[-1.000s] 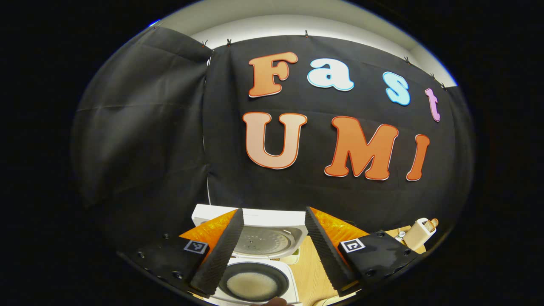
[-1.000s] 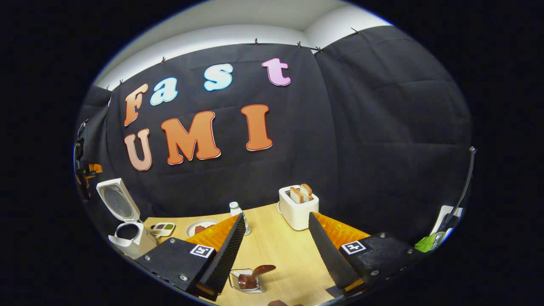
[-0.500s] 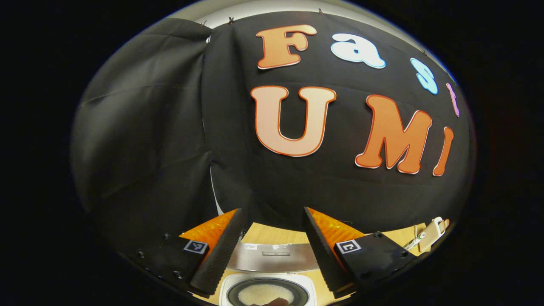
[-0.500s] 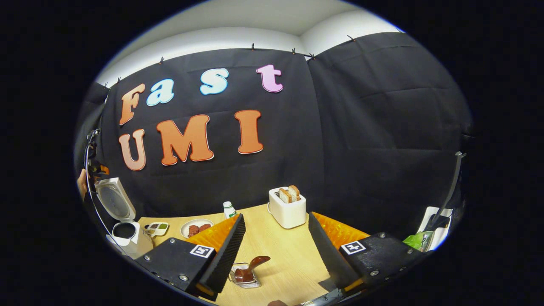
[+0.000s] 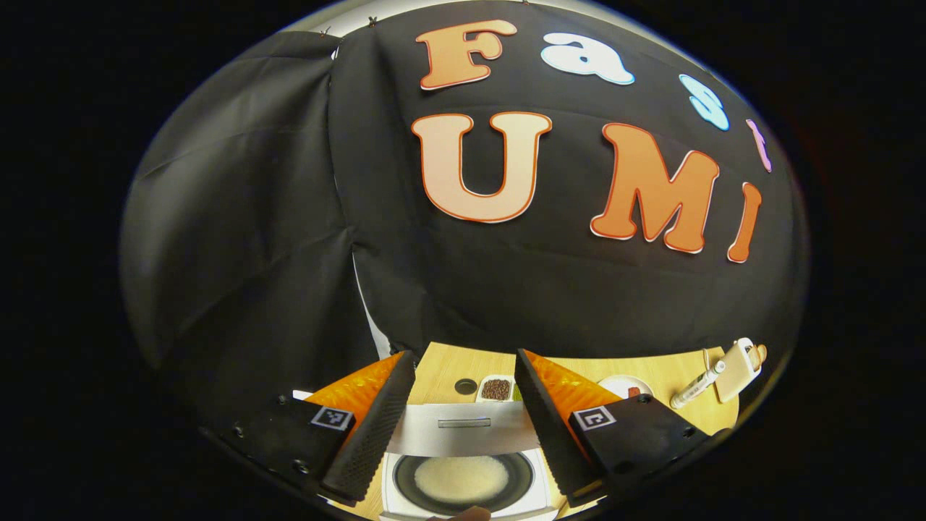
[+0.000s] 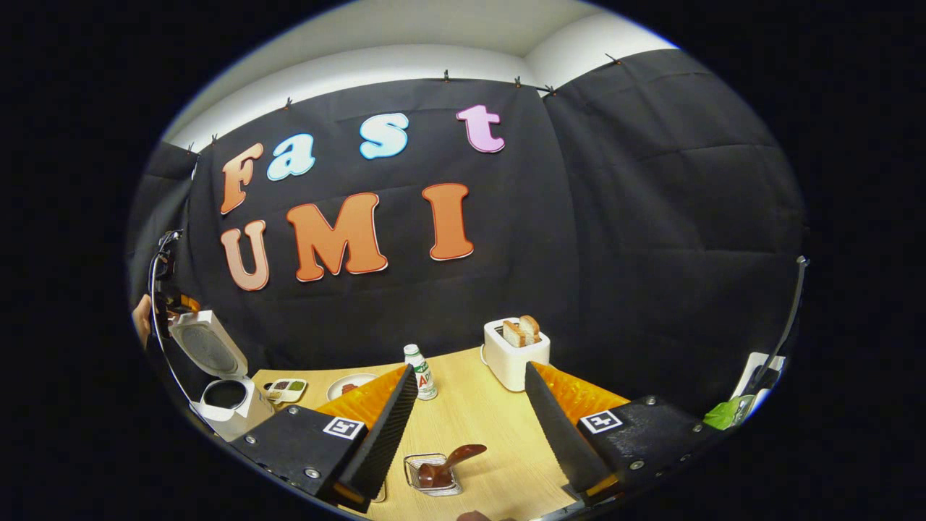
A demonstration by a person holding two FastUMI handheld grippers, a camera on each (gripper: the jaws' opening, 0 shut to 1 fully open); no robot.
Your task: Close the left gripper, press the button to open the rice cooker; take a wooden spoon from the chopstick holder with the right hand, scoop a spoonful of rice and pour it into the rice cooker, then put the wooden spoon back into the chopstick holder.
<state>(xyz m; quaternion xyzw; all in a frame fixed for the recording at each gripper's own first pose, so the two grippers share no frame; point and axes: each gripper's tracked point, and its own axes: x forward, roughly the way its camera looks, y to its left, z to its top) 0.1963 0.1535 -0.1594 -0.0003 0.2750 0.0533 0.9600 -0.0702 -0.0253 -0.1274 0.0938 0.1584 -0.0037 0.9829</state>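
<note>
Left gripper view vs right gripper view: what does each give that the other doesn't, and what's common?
The left gripper view gives a top-down look into the rice cooker, with white rice in the inner pot and the lid seen edge-on. The right gripper view gives the wooden spoon resting in the wire chopstick holder near the table's front, plus a green item at far right. Shared: the open rice cooker, toaster, bottle, plate and wooden table.
</note>
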